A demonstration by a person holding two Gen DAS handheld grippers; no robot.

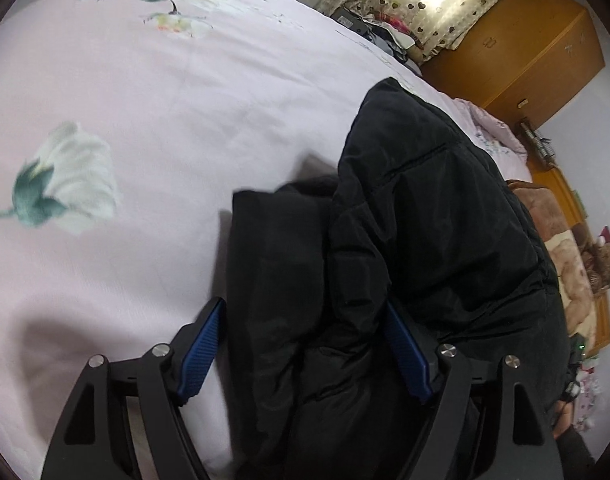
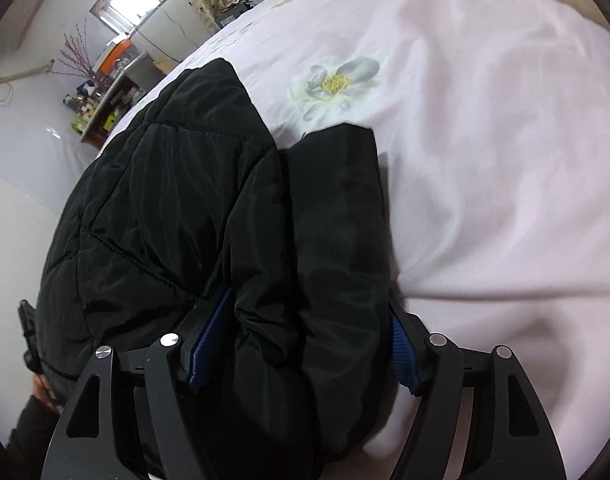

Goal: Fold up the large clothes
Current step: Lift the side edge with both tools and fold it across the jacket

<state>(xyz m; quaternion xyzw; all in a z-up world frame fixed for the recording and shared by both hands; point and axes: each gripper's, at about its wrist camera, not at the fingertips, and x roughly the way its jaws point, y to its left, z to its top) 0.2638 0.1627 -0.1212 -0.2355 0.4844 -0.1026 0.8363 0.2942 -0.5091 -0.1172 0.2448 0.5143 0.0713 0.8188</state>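
Each pair of blue-padded fingers straddles a thick bundle of black padded fabric. The left gripper [image 1: 305,344] has its fingers [image 1: 203,354] spread wide around a roll of the jacket [image 1: 417,208], one pad on the open bedsheet side, the other pressed against the bulk. The right gripper [image 2: 309,344] does the same: its fingers [image 2: 211,340] sit either side of a fat fold, wide apart but filled by the cloth, so both seem to be grasping the jacket, though how firmly cannot be told.

The jacket lies on the bed [image 1: 145,120], on a pale pink sheet printed with flowers [image 2: 335,82], with a sleeve or side panel [image 2: 341,184] doubled alongside the quilted body.

To do this fold well, the two grips should probably hold all layers, not just the slippery outer shell, and travel together at the same height, so the padded bulk rolls over evenly. Puffy fabric springs back; pressing the fold flat before letting go would likely help. Uneven pulls risk skewing the edge.
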